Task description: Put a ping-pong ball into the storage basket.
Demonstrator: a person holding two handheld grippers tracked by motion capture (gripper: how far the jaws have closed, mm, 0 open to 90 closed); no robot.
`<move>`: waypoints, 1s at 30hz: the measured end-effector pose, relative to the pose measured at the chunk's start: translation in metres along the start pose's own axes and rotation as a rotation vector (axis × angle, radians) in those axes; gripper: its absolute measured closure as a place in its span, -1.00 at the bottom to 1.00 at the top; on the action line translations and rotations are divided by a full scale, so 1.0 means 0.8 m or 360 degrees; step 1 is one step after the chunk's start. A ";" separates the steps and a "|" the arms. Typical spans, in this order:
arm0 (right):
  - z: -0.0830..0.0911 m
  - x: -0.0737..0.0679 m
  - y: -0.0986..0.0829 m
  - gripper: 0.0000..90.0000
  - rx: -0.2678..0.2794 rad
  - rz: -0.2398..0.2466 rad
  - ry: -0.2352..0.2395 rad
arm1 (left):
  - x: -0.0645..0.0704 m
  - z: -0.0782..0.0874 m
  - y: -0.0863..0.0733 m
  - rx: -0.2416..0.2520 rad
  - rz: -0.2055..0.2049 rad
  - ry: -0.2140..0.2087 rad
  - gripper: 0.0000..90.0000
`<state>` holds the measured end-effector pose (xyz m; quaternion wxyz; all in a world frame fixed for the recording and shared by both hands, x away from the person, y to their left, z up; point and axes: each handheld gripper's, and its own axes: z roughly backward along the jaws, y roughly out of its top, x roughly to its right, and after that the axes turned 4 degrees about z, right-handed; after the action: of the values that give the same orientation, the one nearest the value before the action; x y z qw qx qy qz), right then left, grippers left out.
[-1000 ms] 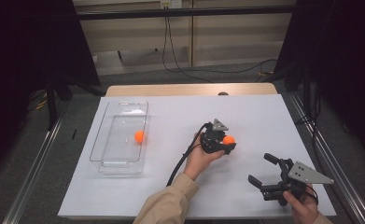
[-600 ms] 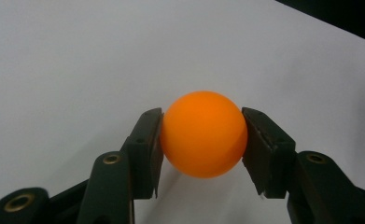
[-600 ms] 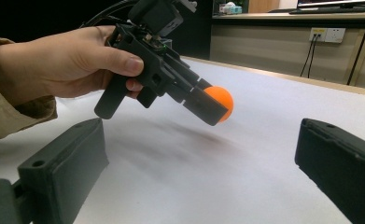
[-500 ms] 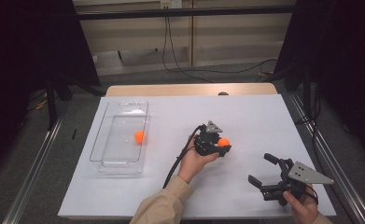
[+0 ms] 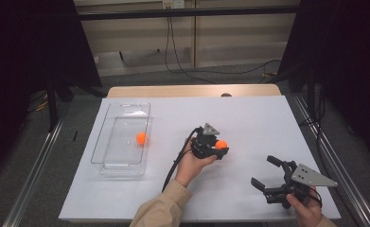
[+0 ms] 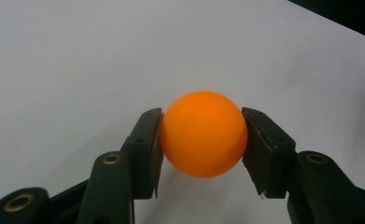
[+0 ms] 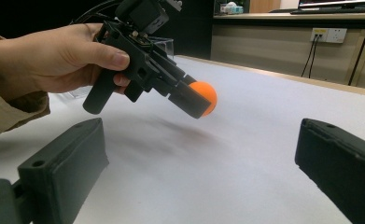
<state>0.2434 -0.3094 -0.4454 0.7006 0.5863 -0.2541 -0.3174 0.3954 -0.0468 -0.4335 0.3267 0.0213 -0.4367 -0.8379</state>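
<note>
tray [image 5: 121,163]: clear plastic one on the left side of my desk [image 5: 249,113], sitting flat, long side running away from me
ball in tray [image 5: 141,138]: orange, lying inside toward the right wall, about halfway along
left hand-held gripper [image 5: 219,146]: in my left hand [image 5: 192,163] near the middle of the desk, well right of the tray, jaws clamped on a second ball
held ball [image 6: 203,134]: orange too, pinched from both sides between the pads, white desk behind it. From the right gripper view it's up off the surface with a soft shadow under it
right hand-held gripper [image 5: 268,172]: down by the near right corner in my right hand [image 5: 305,208], jaws spread wide with nothing between them, pointing toward the left one
</note>
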 end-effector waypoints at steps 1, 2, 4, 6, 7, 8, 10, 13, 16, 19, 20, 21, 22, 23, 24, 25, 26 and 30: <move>0.000 0.000 0.000 -0.96 -0.0001 -0.0002 -0.0001 | 0.000 0.001 -0.001 0.0004 0.0003 0.0003 0.13; 0.000 0.000 0.000 -0.96 -0.0006 -0.0007 -0.0003 | 0.000 0.001 -0.001 0.0007 0.0008 -0.0003 0.13; 0.000 0.000 0.000 -0.96 -0.0009 -0.0008 -0.0005 | 0.000 0.002 -0.003 0.0004 0.0008 -0.0005 0.13; 0.000 0.000 0.000 -0.96 -0.0006 -0.0005 -0.0003 | -0.001 0.003 -0.005 0.0003 0.0015 -0.0002 0.13; 0.000 0.000 0.000 -0.96 -0.0005 -0.0006 -0.0003 | -0.001 0.004 -0.005 0.0000 0.0015 -0.0005 0.13; 0.000 0.000 0.000 -0.96 -0.0004 -0.0006 -0.0003 | -0.002 0.004 -0.006 -0.0002 0.0015 -0.0005 0.13; 0.000 0.000 0.000 -0.96 -0.0006 -0.0007 -0.0005 | -0.002 0.004 -0.007 -0.0013 0.0024 -0.0001 0.13; 0.000 0.000 0.000 -0.96 -0.0005 -0.0008 -0.0005 | -0.003 0.005 -0.009 -0.0010 0.0029 0.0000 0.13; 0.000 0.001 -0.001 -0.96 -0.0003 -0.0009 -0.0007 | -0.004 0.009 -0.009 -0.0011 0.0031 0.0002 0.13; 0.001 0.000 0.000 -0.96 -0.0004 -0.0006 -0.0005 | -0.003 0.012 -0.008 0.0005 0.0037 0.0000 0.13; 0.001 0.000 0.000 -0.96 -0.0002 -0.0008 -0.0006 | -0.003 0.012 -0.008 0.0006 0.0038 -0.0001 0.13; 0.001 0.000 0.000 -0.96 -0.0003 -0.0010 -0.0007 | -0.003 0.013 -0.008 -0.0001 0.0039 0.0000 0.13; 0.001 0.000 0.000 -0.96 -0.0005 -0.0009 -0.0007 | -0.003 0.013 -0.009 -0.0010 0.0032 0.0000 0.13; 0.001 0.000 0.000 -0.96 -0.0004 -0.0008 -0.0007 | -0.003 0.013 -0.009 -0.0007 0.0035 0.0002 0.13; 0.001 0.000 0.000 -0.96 -0.0003 -0.0007 -0.0006 | -0.003 0.014 -0.010 -0.0008 0.0039 0.0006 0.13; 0.001 -0.001 0.000 -0.96 -0.0002 -0.0005 -0.0006 | -0.004 0.014 -0.011 -0.0014 0.0033 0.0009 0.13; 0.001 0.000 0.000 -0.96 -0.0003 -0.0005 -0.0007 | -0.004 0.015 -0.011 -0.0018 0.0033 0.0010 0.13; 0.001 0.000 0.000 -0.96 -0.0006 -0.0010 -0.0010 | -0.005 0.018 -0.012 -0.0020 0.0040 0.0015 0.13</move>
<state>0.2427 -0.3101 -0.4455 0.6999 0.5848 -0.2541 -0.3219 0.3886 -0.0305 -0.4331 0.3393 0.0177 -0.4301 -0.8364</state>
